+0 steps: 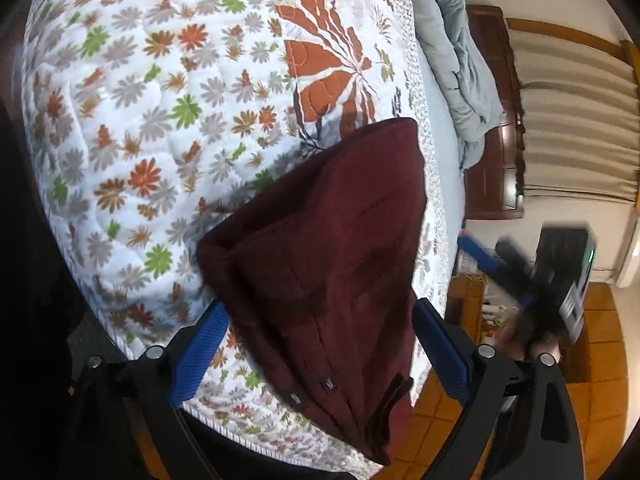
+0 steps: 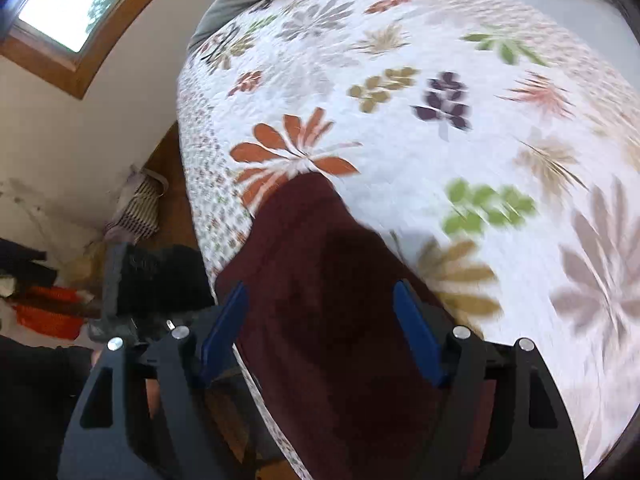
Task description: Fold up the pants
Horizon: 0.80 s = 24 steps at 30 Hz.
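Observation:
The maroon pants (image 1: 324, 248) lie folded in a long strip on the floral quilt, near the bed's edge. My left gripper (image 1: 320, 312) is open, its blue fingers (image 1: 200, 354) spread on either side of the waistband end, above the cloth. The right gripper shows blurred in the left wrist view (image 1: 532, 276), off the bed's side. In the right wrist view the pants (image 2: 320, 280) run away from me. My right gripper (image 2: 320, 292) is open and straddles them, empty.
The floral quilt (image 1: 160, 120) covers the bed (image 2: 480, 140). A grey blanket (image 1: 452, 60) lies bunched at the bed's far end. A dark wooden cabinet (image 1: 492, 160) stands by the wall. Baskets and clutter (image 2: 48, 312) sit on the floor beside the bed.

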Tool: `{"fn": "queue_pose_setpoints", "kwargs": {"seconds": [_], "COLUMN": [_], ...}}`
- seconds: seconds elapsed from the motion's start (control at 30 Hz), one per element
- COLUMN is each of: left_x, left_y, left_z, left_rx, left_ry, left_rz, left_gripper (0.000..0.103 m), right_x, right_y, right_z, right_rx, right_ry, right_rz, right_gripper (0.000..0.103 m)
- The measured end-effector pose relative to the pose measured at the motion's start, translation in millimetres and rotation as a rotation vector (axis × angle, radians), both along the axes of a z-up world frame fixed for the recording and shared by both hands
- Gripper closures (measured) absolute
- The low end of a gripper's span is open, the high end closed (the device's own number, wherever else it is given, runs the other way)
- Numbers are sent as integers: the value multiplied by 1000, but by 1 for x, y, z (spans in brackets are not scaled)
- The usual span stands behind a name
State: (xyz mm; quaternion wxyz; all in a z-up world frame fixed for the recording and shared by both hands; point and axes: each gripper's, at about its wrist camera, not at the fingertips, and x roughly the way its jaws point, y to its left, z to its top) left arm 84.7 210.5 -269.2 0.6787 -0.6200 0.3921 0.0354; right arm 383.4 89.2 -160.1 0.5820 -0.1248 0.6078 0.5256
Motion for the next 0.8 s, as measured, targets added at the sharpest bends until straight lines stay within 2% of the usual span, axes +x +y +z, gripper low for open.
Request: {"fn": "queue_pose_setpoints", "kwargs": {"seconds": [0.07,0.17,0.33,0.47,0.6,0.63,0.67,0.7,0.77,0.8], "left_x": [1,-1,-6,1,3,3,10,10,9,9], "left_y": [1,4,5,5,9,10,13,14,15,16], "left_z": [-10,-16,-20,-20,-20,-21,-23,-24,-26,-28], "left_rx": [-36,-72,-72,-45,-58,-60,-55,-50,-33,-30], "left_ry": [8,-29,-47,-51,-66,-63,-48,-36,-20,-17], "left_rz": [8,42,72,50,33,31,30,32,26,22], "left_gripper": [10,10,10,10,13,15,23,33,45,51], "right_x": [6,11,7,-1,-10,-13,-16,-18,-19,-19], "right_y": [28,54,87,109,121,124,126,128,130,131], "right_z": [-10,-26,-51,-68,-81,-83,-85,-86,-86,-86], "right_rx": [-29,-95,-145,-184,-224,-231,-236,-243,-250,-255], "right_ry": [15,21,69,120,144,151,152,151,150,146], "right_rz": [68,143,260,342,396,411,422,429,423,420], "right_gripper": [27,26,26,25,25,25,25,28,35,41]}}
